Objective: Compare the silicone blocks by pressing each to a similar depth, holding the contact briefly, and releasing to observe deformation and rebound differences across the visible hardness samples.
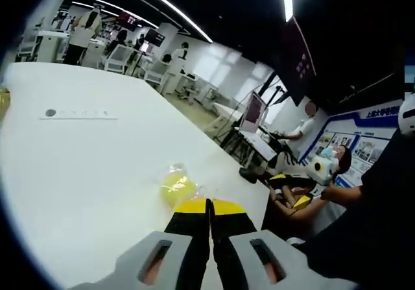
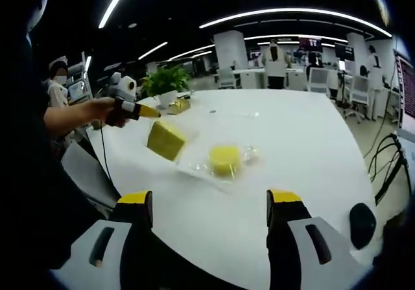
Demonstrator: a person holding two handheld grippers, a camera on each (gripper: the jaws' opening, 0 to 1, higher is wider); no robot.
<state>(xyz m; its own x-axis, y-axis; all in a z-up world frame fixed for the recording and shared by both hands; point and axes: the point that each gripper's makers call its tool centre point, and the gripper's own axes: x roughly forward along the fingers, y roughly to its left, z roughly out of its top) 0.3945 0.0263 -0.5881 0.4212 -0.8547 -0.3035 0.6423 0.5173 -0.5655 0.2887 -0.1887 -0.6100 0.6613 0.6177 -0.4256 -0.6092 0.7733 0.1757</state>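
A white bench (image 2: 311, 147) carries a round yellow silicone block (image 2: 225, 159) on clear wrapping and a squarer yellow silicone block (image 2: 166, 139) just beside it. The left gripper (image 1: 209, 207), jaws clenched together on nothing, hovers just short of the round block (image 1: 176, 189); the right gripper (image 2: 210, 205) waits well back, jaws spread wide. Pressing well probably means coming down squarely on the centre, slowly. Hardness markings are too small to read
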